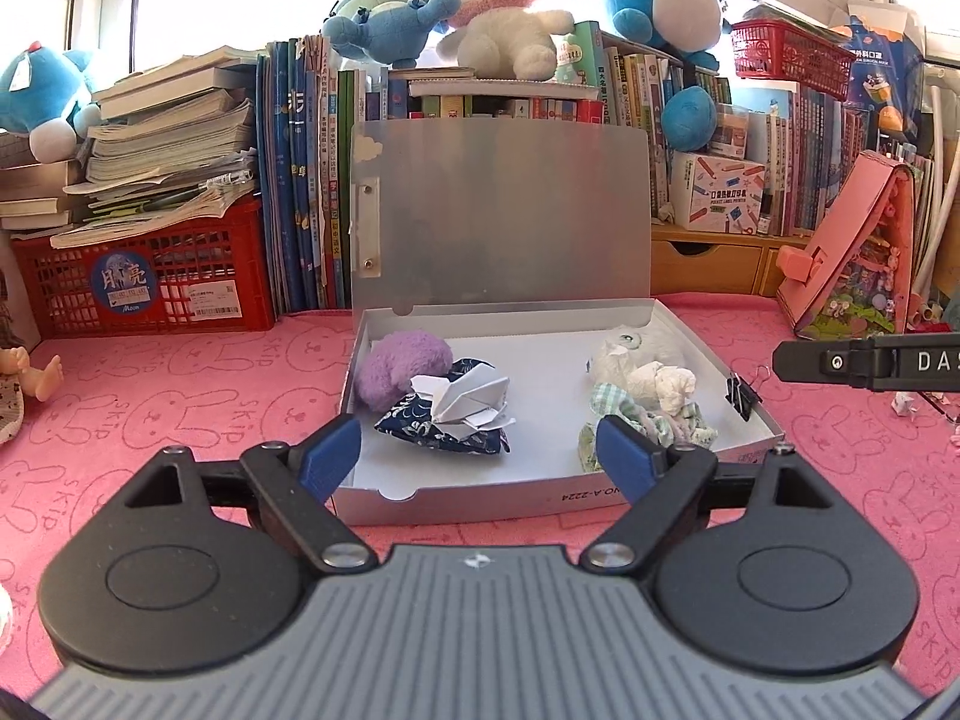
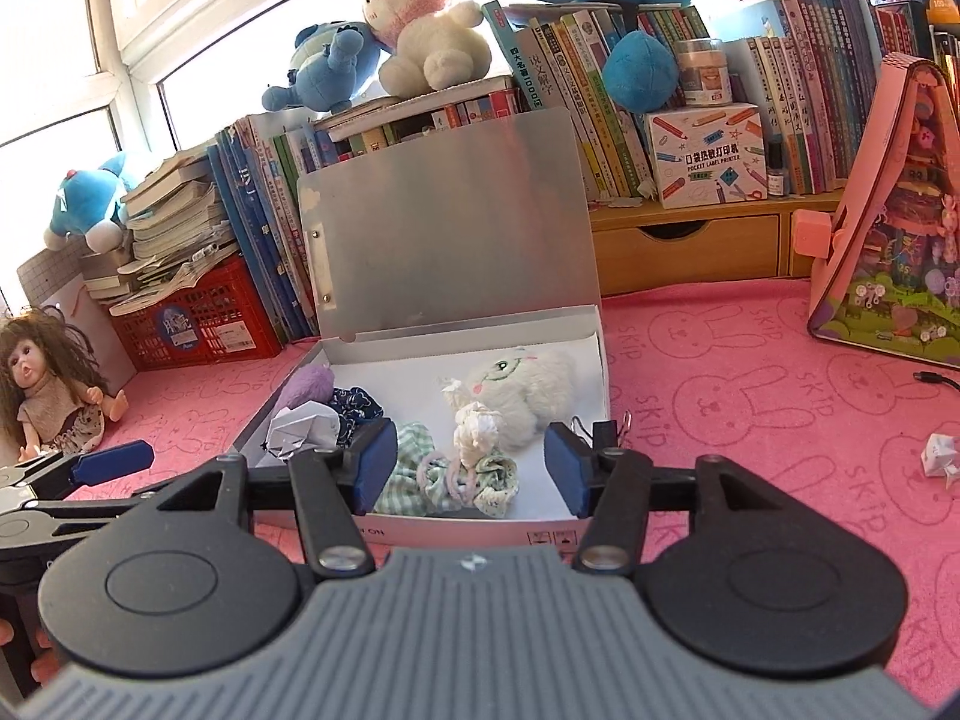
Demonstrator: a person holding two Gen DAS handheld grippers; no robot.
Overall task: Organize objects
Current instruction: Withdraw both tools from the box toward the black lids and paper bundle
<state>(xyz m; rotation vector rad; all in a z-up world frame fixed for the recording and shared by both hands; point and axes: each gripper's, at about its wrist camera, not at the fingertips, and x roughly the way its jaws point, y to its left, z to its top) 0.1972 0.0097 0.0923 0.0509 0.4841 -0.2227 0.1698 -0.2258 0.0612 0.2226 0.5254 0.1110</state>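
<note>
Both claws, left claw (image 1: 479, 456) and right claw (image 2: 467, 468), gape empty low in frame. Beyond, mid-frame, the box (image 1: 540, 495) holds the toys, lid (image 1: 504, 216) upright. To close well, hook the lid's top edge.

- We're in a home here, a child's room or study corner by the look of it
- Rows of children's books (image 1: 660, 90) line the back, with a stack of workbooks (image 1: 174, 138) heaped on a red crate (image 1: 150, 288)
- Plush toys (image 1: 504, 6) perch on top, bright window behind them
- A doll (image 2: 48, 384) sits on the worktop (image 1: 180, 390), which is draped in pink bunny-print cloth
- A pink toy house (image 2: 894, 210) leans at the right
</note>
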